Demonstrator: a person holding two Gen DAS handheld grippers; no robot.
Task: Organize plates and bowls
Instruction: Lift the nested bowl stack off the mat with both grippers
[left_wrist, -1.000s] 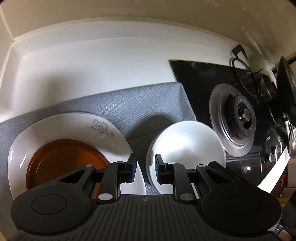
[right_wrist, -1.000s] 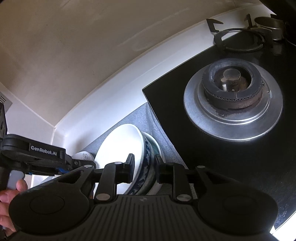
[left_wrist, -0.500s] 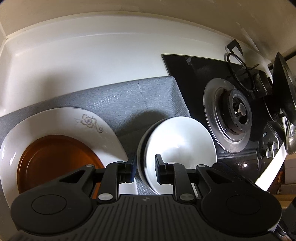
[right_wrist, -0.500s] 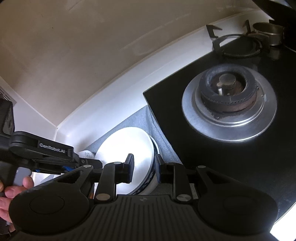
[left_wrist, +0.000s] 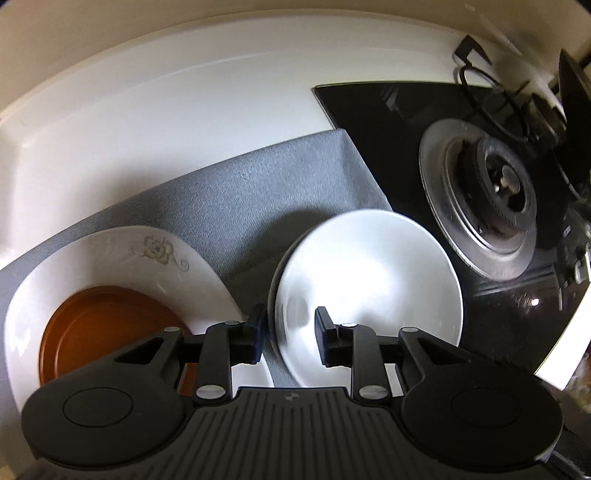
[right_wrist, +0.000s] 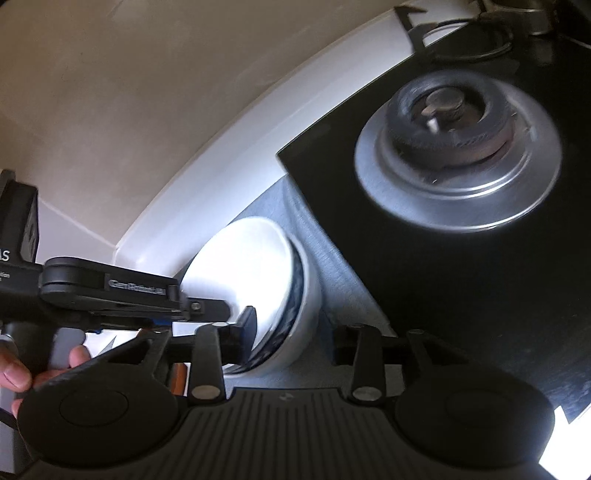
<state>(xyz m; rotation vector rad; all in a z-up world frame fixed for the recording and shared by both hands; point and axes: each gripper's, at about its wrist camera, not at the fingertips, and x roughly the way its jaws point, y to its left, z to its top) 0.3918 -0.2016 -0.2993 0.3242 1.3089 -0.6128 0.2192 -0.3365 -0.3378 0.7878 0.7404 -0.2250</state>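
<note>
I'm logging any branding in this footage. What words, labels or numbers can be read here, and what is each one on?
"GenRobot.AI": raised lettering on the side of the left gripper, blurred in the right wrist view, so only a tentative reading.
"AS": white letters on the black body at the frame's left edge, cut off; smaller print below is unreadable.
Large white plate: a floral motif, no text.
Stove control markings: too blurred to read.

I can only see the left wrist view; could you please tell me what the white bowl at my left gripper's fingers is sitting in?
Observer: In the right wrist view, the white bowl is nested in a second bowl, which is white outside with a dark blue pattern inside.
Operator: Thank you. Where is the right gripper?
Observer: The right gripper is open, with its fingers on either side of that stack's near rim.
Operator: Does its camera show the left gripper?
Observer: Yes, the left gripper reaches in over the white bowl's rim.
</note>
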